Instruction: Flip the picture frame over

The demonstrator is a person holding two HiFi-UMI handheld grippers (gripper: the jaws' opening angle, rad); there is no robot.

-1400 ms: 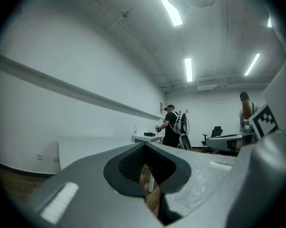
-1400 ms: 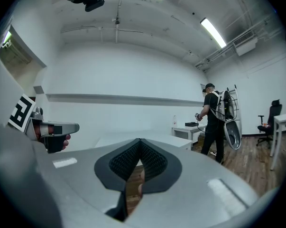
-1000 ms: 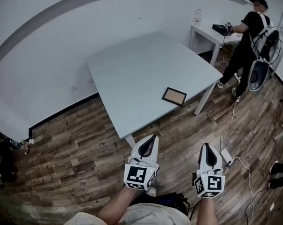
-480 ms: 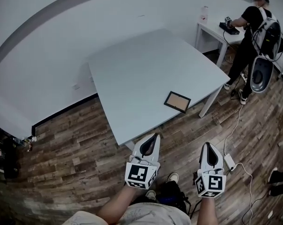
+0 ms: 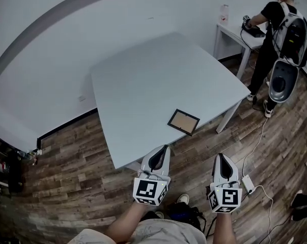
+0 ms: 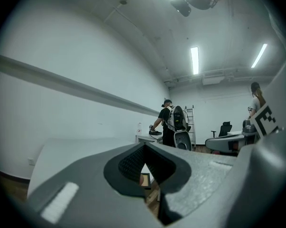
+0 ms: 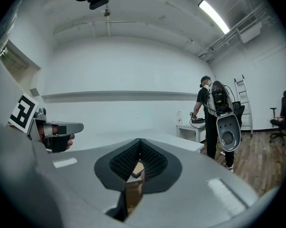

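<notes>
L claw [image 5: 166, 147], R claw [image 5: 221, 155] pressed together, empty; picture frame [image 5: 184, 121] just sliver in gripper views.

surface: grey table [image 5: 143, 80] | on it: picture frame [image 5: 184, 121], lying flat, near front edge

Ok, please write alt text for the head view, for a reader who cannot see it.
A picture frame lies flat near the front edge of a grey table. The left gripper and right gripper, both shut, point toward it.
</notes>
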